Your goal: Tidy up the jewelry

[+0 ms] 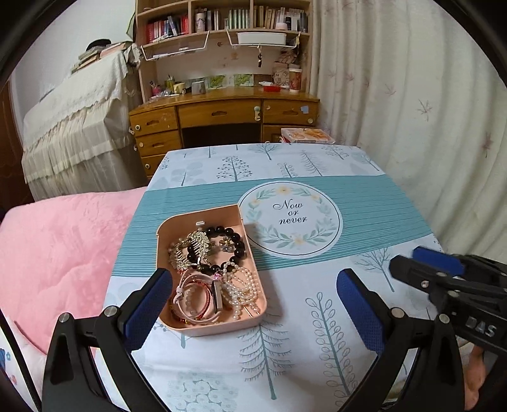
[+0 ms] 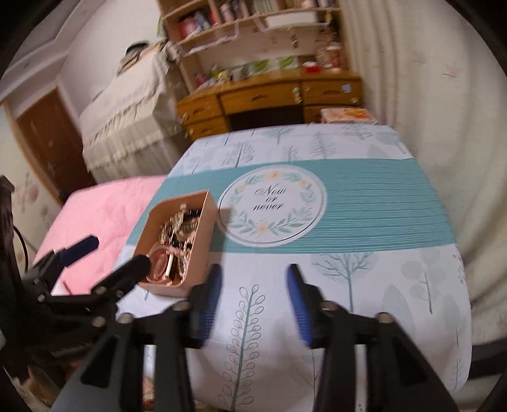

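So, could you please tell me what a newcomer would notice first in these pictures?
Probably the pink tray near the table's left edge, heaped with jewelry: a black bead bracelet, a gold rhinestone hair comb, pearl strands and a pink strap watch. Next, the round "Now or never" wreath print on the teal-banded tablecloth, just beyond and to the tray's right.

a tablecloth [image 1: 317, 364] printed with pale trees and a teal striped band covers the table, with a round "now or never" emblem [image 1: 290, 218] at its middle; a pink quilt [image 1: 60, 253] lies to its left; beyond stand a wooden desk [image 1: 221, 117] under a bookshelf [image 1: 221, 19], a lace-draped piece of furniture [image 1: 73, 120] and a cream curtain [image 1: 412, 95]; an orange-patterned box [image 1: 307, 135] sits past the table's far edge.
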The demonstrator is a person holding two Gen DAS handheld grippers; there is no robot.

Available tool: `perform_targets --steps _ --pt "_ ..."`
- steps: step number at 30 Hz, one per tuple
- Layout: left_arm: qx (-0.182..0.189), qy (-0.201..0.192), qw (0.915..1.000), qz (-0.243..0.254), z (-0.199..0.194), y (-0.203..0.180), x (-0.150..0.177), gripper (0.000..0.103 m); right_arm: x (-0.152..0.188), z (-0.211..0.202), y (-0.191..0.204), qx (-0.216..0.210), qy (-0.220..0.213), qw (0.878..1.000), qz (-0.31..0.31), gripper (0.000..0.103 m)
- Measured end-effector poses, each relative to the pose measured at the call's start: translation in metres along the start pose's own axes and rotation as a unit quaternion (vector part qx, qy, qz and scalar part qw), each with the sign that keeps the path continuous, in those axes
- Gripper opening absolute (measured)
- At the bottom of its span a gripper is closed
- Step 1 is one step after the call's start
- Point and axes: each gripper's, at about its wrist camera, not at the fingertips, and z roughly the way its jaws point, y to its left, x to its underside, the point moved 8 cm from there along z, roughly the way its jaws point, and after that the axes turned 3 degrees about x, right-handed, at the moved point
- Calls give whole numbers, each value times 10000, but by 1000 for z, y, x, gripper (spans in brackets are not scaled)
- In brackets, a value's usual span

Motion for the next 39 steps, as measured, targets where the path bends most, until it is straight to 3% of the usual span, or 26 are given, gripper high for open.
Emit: perform_targets --steps 4,15,39 --pt "-73 -71 9999 60 -2 -7 0 102 1 -4 -6 228 -165 9996 8 49" --pt "-81 -226 9986 -475 -6 4 -9 102 -2 0 -9 382 -266 9989 -55 49" --pt "-107 -161 9990 -412 -4 -8 -16 102 -11 -5 -14 443 -431 9980 -89 50"
